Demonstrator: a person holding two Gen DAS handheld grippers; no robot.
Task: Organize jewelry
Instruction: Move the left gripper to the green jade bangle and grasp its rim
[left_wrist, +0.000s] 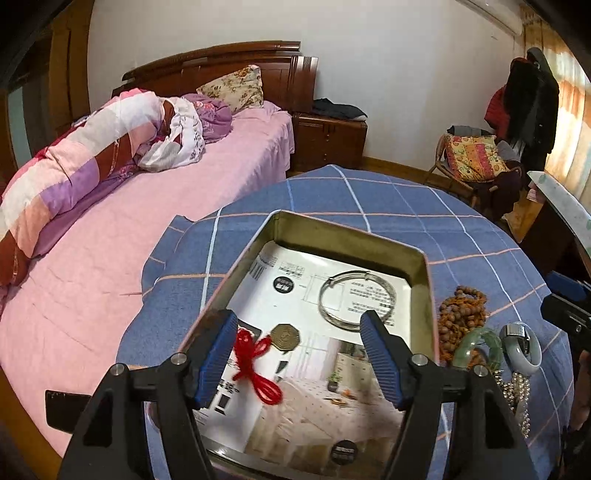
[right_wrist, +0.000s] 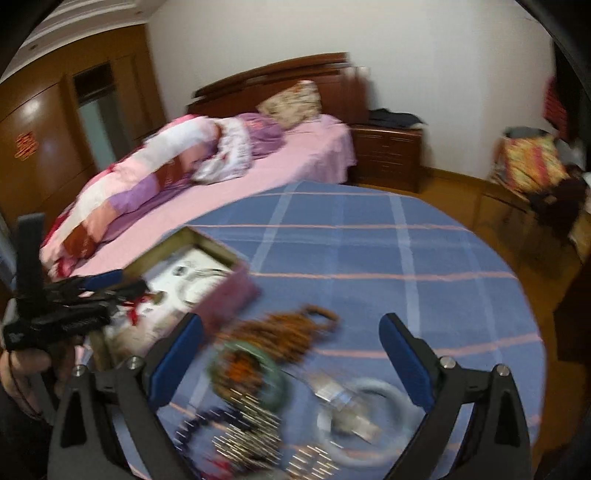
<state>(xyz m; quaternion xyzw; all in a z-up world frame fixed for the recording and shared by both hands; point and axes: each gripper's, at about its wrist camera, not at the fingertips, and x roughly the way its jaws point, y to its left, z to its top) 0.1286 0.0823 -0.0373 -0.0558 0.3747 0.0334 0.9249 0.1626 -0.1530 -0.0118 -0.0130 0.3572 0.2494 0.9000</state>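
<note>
Left tongs (left_wrist: 299, 354) gape empty over tin (left_wrist: 421, 258); right tongs (right_wrist: 291, 363) gape above blurred bangles (right_wrist: 373, 421)

A home bedroom: a wooden-headboard bed (left_wrist: 207, 147) with pink sheet and rolled quilt (left_wrist: 85, 155), a nightstand (left_wrist: 328, 142), what looks like a wardrobe (right_wrist: 40, 147), and clothes heaped on a chair (left_wrist: 476, 162).
</note>
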